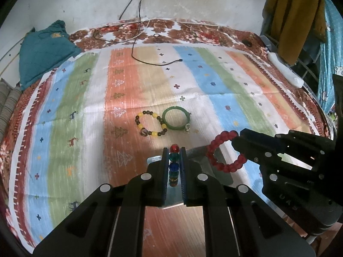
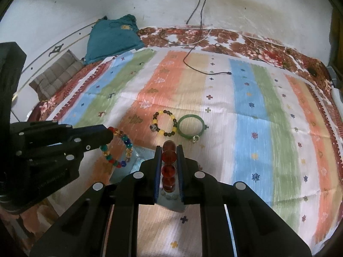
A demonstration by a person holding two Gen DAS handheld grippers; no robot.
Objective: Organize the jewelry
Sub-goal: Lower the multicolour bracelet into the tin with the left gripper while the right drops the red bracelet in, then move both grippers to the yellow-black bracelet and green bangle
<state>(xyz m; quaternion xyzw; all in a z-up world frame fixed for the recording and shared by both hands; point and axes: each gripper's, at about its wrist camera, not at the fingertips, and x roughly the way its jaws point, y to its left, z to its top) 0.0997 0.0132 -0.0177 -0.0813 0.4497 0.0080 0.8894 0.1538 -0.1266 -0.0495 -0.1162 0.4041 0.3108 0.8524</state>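
Note:
My left gripper [image 1: 174, 150] is shut on a multicolour bead bracelet [image 1: 174, 157], seen edge-on between its fingers; the bracelet shows as a ring in the right wrist view [image 2: 119, 147]. My right gripper [image 2: 169, 147] is shut on a red bead bracelet [image 2: 169, 165], which shows as a ring in the left wrist view [image 1: 225, 152]. Both are held above a clear glass tray [image 2: 139, 156] on the striped cloth. A yellow-and-brown bead bracelet [image 1: 150, 124] and a green jade bangle [image 1: 176, 118] lie side by side on the cloth beyond the grippers.
A black cable [image 1: 150, 63] lies across the far part of the cloth. A teal cushion [image 1: 42, 49] sits at the far left. A white object [image 1: 285, 69] lies at the right edge of the bed, below hanging clothes [image 1: 298, 17].

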